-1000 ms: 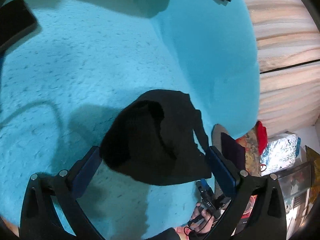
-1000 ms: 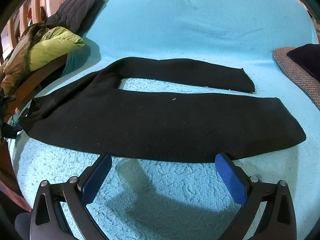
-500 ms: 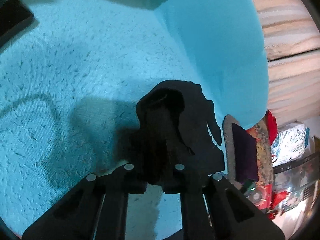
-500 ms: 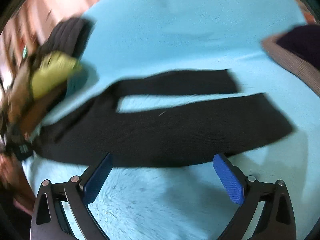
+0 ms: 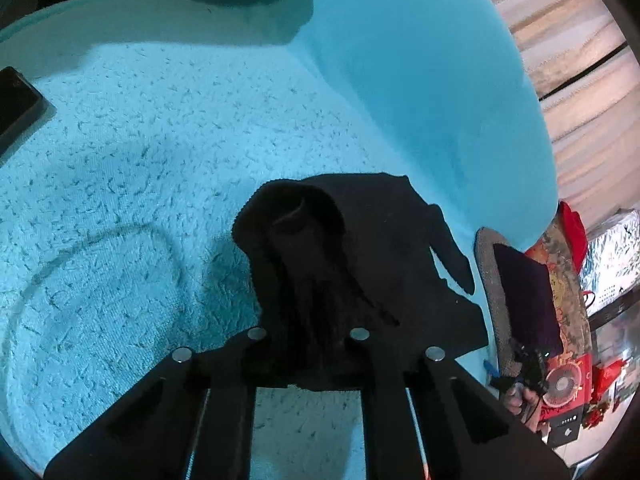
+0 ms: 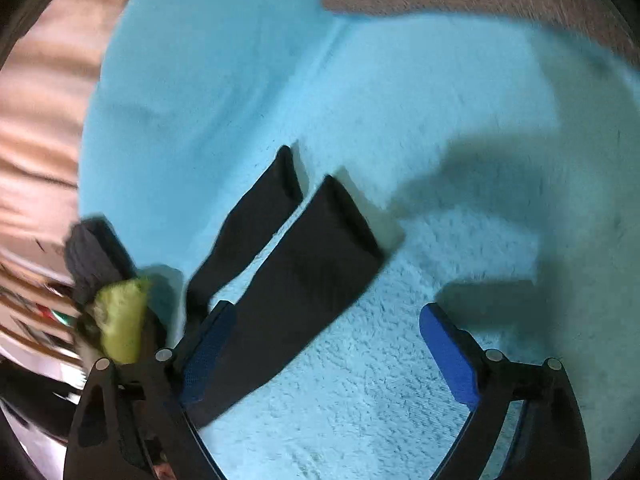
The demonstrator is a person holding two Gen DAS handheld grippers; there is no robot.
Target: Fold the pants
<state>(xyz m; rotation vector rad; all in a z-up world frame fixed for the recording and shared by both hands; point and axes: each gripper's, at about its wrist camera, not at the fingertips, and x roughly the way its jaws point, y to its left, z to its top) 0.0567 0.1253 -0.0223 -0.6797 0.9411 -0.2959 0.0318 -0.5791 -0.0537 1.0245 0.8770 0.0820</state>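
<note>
The black pants point(image 5: 360, 256) lie on a turquoise blanket point(image 5: 160, 152). In the left wrist view my left gripper point(image 5: 308, 344) is shut on the bunched waist end of the pants, which rise in folds in front of the jaws. In the right wrist view both legs of the pants point(image 6: 304, 272) stretch away across the blanket, their cuffs far from me. My right gripper point(image 6: 332, 348) is open and empty, its blue pads wide apart, the left pad over the edge of the near leg. That view is blurred.
A dark flat object point(image 5: 16, 104) lies at the left edge of the blanket. A grey cushion with a dark cloth point(image 5: 516, 300) sits at the right. A yellow-green and dark jacket pile point(image 6: 116, 316) lies at the blanket's edge. Wooden panelling point(image 5: 560, 40) stands behind.
My left gripper closed on the waist end of the pants. My right gripper swung round, so the legs now run away from it instead of across; it stayed open.
</note>
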